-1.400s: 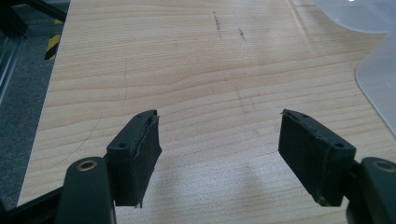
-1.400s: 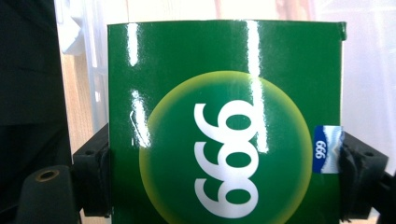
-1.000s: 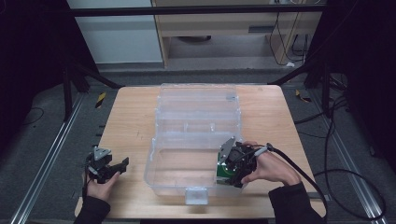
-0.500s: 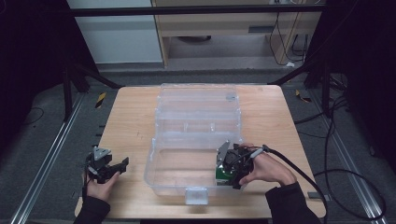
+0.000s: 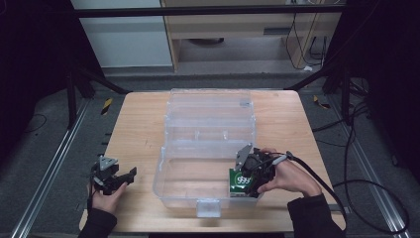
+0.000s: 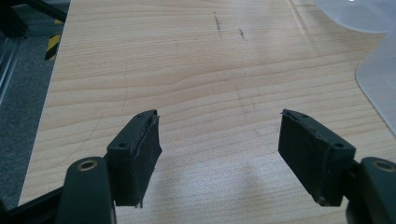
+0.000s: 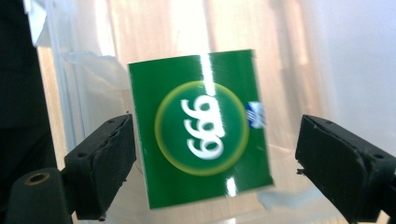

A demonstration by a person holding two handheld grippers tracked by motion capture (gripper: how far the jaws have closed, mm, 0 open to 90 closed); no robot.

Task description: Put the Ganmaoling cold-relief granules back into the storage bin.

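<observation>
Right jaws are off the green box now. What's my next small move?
Probably lift the right gripper straight up out of the clear bin. Its jaws stand open with gaps on both sides of the green box, which sits inside the bin. The left gripper waits open over bare table.

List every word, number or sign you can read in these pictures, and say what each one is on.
"999": white digits in a yellow-ringed circle on the green box between the jaws of the right gripper, inside the clear plastic bin; in the right gripper view they appear turned round, like "666".
A small blue-and-white mark beside the circle on the green box: too blurred to read.
No other text is legible.
</observation>
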